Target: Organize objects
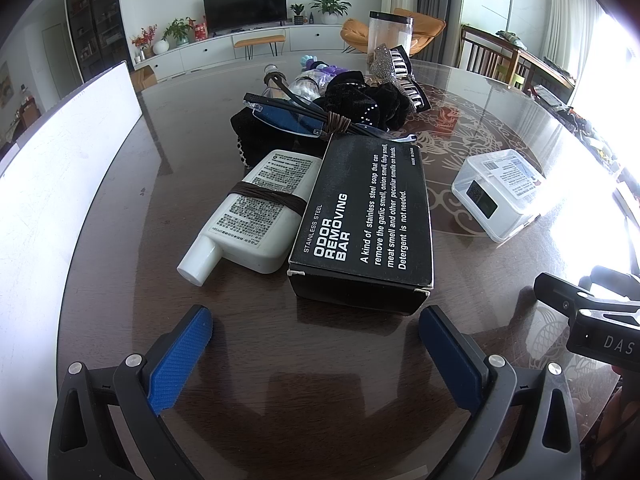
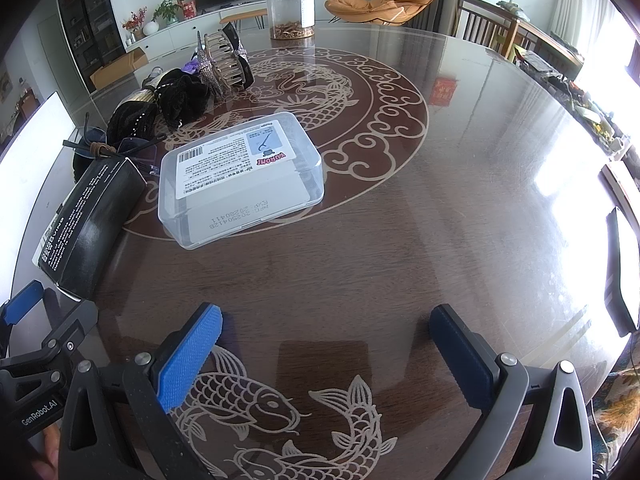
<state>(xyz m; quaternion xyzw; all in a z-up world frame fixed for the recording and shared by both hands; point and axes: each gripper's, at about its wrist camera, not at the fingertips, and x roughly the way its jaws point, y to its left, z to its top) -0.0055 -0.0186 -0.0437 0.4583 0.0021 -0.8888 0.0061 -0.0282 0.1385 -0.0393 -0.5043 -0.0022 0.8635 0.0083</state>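
A black "Odor Removing Bar" box [image 1: 366, 216] lies on the round table just ahead of my open, empty left gripper [image 1: 316, 324]; it also shows in the right wrist view [image 2: 90, 220]. A white bottle [image 1: 256, 216] with a brown band lies touching the box's left side. Behind them lie folded glasses [image 1: 296, 118], black scrunchies [image 1: 356, 108] and a hair claw [image 1: 400, 68]. A clear plastic box [image 2: 240, 176] sits to the right, well ahead and left of my open, empty right gripper [image 2: 326, 324]; it also shows in the left wrist view [image 1: 498, 192].
A white board [image 1: 60, 168] stands along the table's left edge. A clear jar [image 2: 290, 10] stands at the far side. The glass-topped table [image 2: 440, 200] has dragon and fish patterns. Clutter lines the right edge, with chairs beyond.
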